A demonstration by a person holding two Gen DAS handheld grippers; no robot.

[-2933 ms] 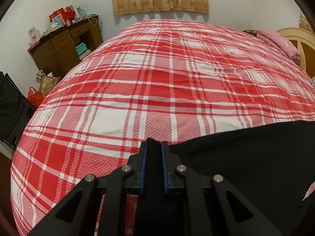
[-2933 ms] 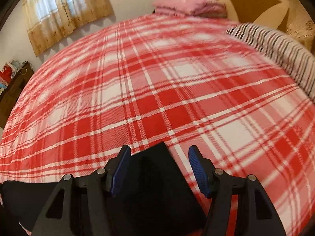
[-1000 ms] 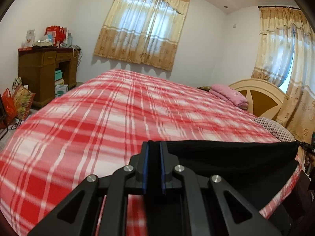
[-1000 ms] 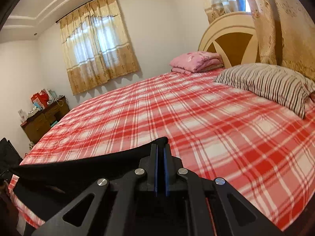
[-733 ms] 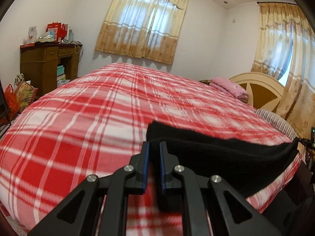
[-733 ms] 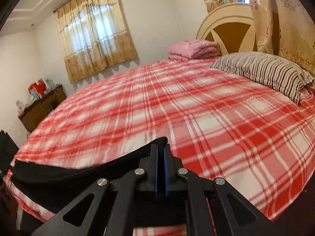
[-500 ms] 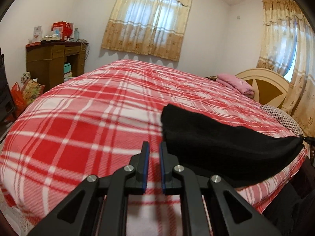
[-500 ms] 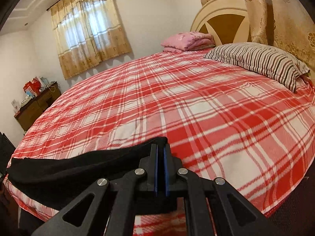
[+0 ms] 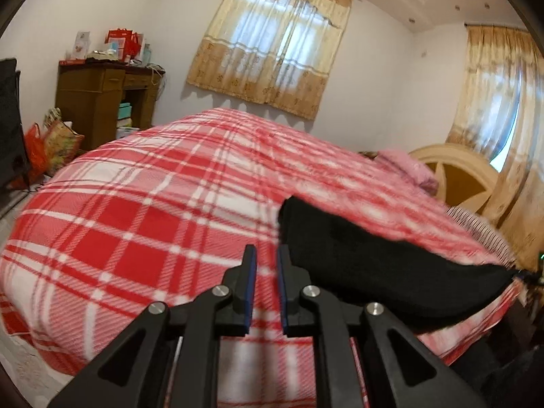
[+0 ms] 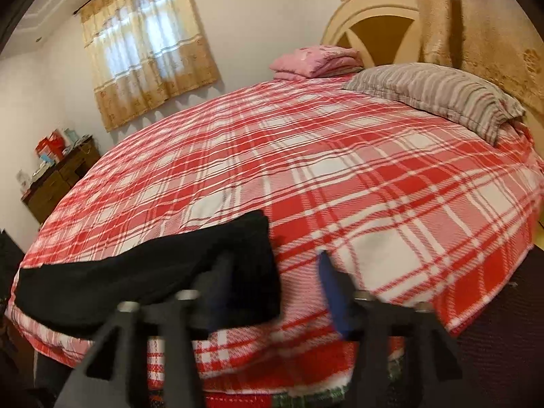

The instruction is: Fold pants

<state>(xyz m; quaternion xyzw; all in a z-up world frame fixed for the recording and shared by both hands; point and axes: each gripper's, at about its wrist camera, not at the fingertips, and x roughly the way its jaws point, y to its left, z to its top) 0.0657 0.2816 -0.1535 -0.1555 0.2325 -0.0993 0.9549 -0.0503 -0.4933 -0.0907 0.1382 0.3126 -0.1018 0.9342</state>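
The black soft fabric pants now lie as one long doubled band on the near edge of the red-and-white plaid bedspread, so one fold seems done; I judge at least one more fold is left. The left gripper is almost closed and empty. The right gripper has just been opening, its jaws wide, with cloth lying loose between them. I count one pants, two grippers, one striped grey pillow.
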